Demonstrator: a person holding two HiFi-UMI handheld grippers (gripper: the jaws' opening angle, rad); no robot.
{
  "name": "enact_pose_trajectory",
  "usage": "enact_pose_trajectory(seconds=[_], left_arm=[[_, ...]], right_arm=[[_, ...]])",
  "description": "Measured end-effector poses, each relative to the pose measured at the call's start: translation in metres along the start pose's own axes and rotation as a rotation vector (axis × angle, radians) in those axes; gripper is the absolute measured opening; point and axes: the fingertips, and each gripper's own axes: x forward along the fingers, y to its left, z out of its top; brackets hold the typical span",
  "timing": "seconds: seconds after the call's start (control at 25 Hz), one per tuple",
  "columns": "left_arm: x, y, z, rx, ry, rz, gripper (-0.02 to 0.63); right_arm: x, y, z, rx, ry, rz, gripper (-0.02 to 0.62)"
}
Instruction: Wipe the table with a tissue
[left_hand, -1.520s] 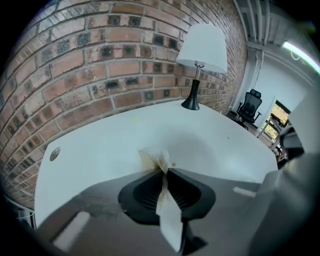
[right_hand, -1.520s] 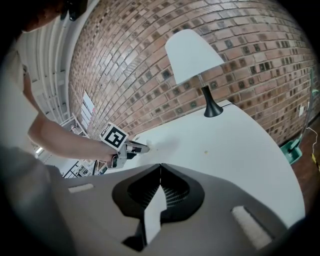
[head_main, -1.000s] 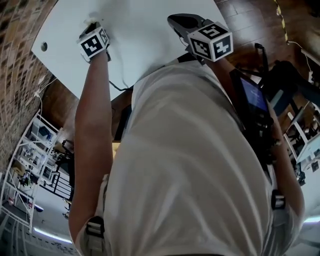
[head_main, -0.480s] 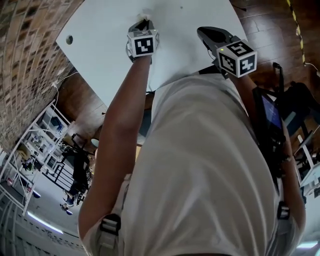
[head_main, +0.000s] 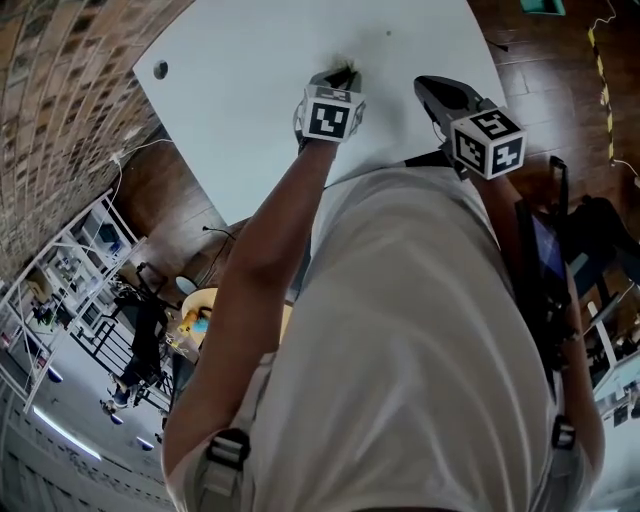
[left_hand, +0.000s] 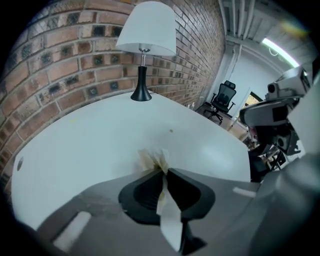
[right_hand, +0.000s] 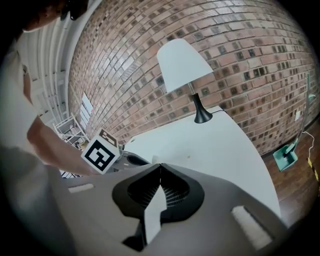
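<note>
Left arm outstretched, left gripper pitched steeply down, jaws pinching tissue; right gripper tilted shallower, jaws together, empty.

A brick wall runs along the white table's far edge, where a black-stemmed lamp with a white shade stands. Dark wooden floorboards show past its corner. A black office chair sits beyond, under a ceiling strip light.
</note>
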Motion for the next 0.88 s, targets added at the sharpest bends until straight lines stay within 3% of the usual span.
enact_pose_trajectory(seconds=[0.44, 0.68, 0.88], left_arm=[[-0.032, -0.006, -0.043, -0.109, 0.017, 0.065, 0.043], [-0.013, 0.005, -0.010, -0.117, -0.016, 0.097, 0.044], [0.004, -0.013, 0.037, -0.105, -0.114, 0.052, 0.044]], right_arm=[[-0.005, -0.005, -0.004, 0.012, -0.011, 0.026, 0.009], [-0.016, -0.024, -0.005, 0.026, -0.006, 0.017, 0.009], [-0.037, -0.046, -0.007, 0.048, -0.021, -0.007, 0.009]])
